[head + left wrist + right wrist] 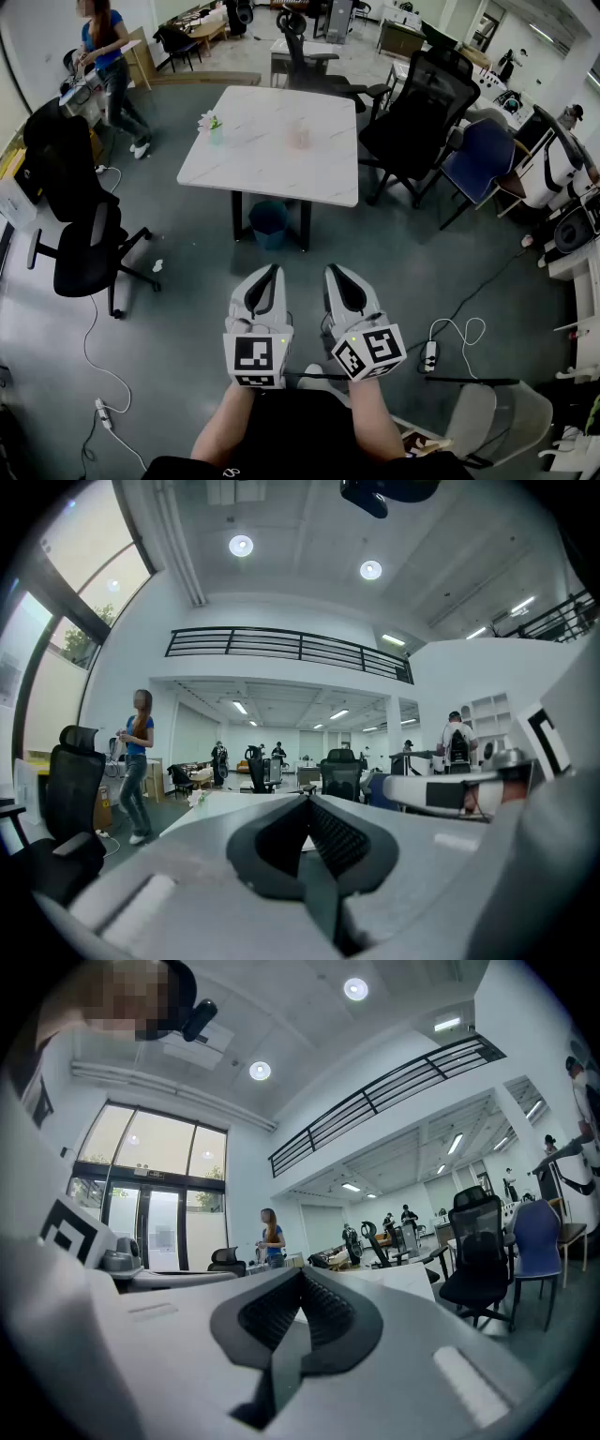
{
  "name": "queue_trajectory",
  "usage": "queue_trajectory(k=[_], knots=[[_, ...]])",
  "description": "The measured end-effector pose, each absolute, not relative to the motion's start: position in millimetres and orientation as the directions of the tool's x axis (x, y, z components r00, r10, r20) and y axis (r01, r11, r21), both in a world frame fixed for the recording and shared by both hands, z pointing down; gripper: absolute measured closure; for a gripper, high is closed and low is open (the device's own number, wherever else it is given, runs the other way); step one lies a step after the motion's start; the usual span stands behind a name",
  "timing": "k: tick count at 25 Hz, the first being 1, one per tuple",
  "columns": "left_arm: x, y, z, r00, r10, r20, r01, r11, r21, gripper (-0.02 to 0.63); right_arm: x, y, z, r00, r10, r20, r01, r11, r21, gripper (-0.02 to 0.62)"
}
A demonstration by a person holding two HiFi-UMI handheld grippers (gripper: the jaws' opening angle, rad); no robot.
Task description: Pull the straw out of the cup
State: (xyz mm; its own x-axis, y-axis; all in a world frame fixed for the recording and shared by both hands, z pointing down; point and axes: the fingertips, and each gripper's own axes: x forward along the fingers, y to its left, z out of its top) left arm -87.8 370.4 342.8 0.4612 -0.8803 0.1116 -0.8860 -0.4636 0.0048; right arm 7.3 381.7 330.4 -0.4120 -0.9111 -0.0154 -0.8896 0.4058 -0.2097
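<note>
Table stands ahead, mid-room, w/ cup on it nr centre & small plant by its left edge; bin on floor under its near side. Office chair left of table, another chair at its right, person far back-left. Left gripper & right gripper side by side, well short of table; power strip on floor to their right.

The bench is showing grey-veined white; the cup on it is glowing pink, the bin beneath teal.
</note>
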Motion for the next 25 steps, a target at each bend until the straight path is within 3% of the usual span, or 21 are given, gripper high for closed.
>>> queue_trajectory(k=[15,25], knots=[[-104.8,345.4,361.4,0.465,-0.876,0.131,-0.884,-0.466,0.022,0.605,-4.8,357.5,346.4,-0.386,-0.922,-0.012,-0.895,0.378,-0.237,0.593],[-88.1,246.3,377.8,0.459,-0.877,0.142,-0.887,-0.461,0.021,0.606,18.6,253.8,360.7,-0.375,-0.927,-0.009,-0.898,0.365,-0.246,0.592]])
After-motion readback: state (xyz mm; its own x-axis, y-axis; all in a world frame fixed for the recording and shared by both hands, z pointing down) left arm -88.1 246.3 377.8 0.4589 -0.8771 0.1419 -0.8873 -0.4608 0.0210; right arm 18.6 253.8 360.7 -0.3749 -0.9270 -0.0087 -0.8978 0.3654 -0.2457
